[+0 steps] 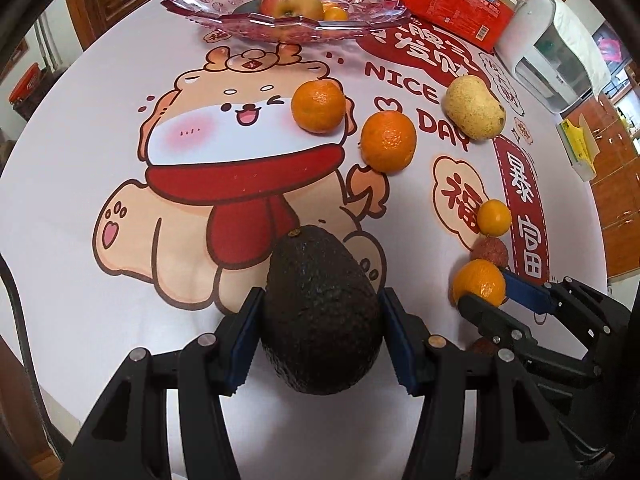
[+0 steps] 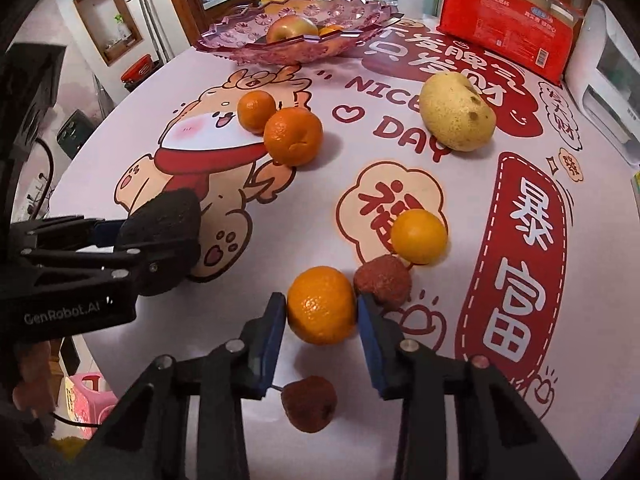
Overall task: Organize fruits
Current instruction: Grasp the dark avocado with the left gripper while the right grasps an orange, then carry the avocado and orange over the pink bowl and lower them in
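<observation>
My left gripper (image 1: pixel 320 312) is shut on a dark avocado (image 1: pixel 320 312), also seen at the left of the right wrist view (image 2: pixel 164 224). My right gripper (image 2: pixel 322 308) is closed around a tangerine (image 2: pixel 321 304), pads touching both its sides on the table; it also shows in the left wrist view (image 1: pixel 479 282). A pink glass fruit plate (image 1: pixel 360 4) at the far edge holds an apple (image 1: pixel 290 2) and a small orange (image 1: pixel 335 13). Loose on the table are two tangerines (image 1: pixel 318 106) (image 1: pixel 388 142), a yellow pear (image 1: pixel 474 107), a small orange (image 2: pixel 418 236) and two lychees (image 2: pixel 383 280) (image 2: pixel 309 404).
A red package (image 2: pixel 508 20) and a white appliance (image 2: pixel 612 80) stand at the far right of the table. A yellow box (image 1: pixel 576 148) lies at the right edge. The round table (image 1: pixel 80 160) has a printed cartoon cloth; its edge curves along the left.
</observation>
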Action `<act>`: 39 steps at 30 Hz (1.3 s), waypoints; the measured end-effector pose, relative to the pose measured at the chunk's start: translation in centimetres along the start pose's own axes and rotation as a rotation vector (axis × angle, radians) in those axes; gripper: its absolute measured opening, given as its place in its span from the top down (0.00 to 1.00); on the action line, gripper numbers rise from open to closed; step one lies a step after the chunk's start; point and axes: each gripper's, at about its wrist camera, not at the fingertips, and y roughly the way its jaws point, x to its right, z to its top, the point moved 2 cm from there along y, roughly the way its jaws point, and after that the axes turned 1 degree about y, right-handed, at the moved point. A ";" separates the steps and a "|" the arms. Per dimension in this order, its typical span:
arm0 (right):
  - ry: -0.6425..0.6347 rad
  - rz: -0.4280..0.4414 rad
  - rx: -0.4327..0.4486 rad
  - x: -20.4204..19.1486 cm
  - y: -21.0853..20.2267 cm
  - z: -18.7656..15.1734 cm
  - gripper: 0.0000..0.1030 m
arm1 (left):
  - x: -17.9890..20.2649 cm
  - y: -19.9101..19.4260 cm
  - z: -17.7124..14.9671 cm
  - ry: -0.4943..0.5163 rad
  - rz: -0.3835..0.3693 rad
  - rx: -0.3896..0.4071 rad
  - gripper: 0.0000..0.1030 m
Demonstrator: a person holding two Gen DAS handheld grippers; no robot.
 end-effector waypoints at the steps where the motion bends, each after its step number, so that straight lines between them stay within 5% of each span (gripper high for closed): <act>1: -0.001 -0.004 -0.001 0.0 0.0 0.0 0.65 | -0.1 0.0 -0.1 0.000 0.001 -0.001 0.46; 7: -0.001 0.006 0.003 -0.8 -0.6 0.7 0.67 | -0.8 -1.4 0.2 0.005 0.001 0.025 0.46; 15: -0.006 0.020 0.130 -3.0 -5.1 4.1 0.67 | -1.4 -7.1 3.1 0.058 0.015 0.107 0.46; 27: 0.035 -0.013 0.386 -6.5 -13.7 11.8 0.67 | -5.1 -20.5 11.1 0.158 0.090 0.330 0.46; 39: 0.135 -0.158 0.569 -6.5 -20.7 19.3 0.67 | -7.7 -26.7 19.8 0.271 0.109 0.473 0.46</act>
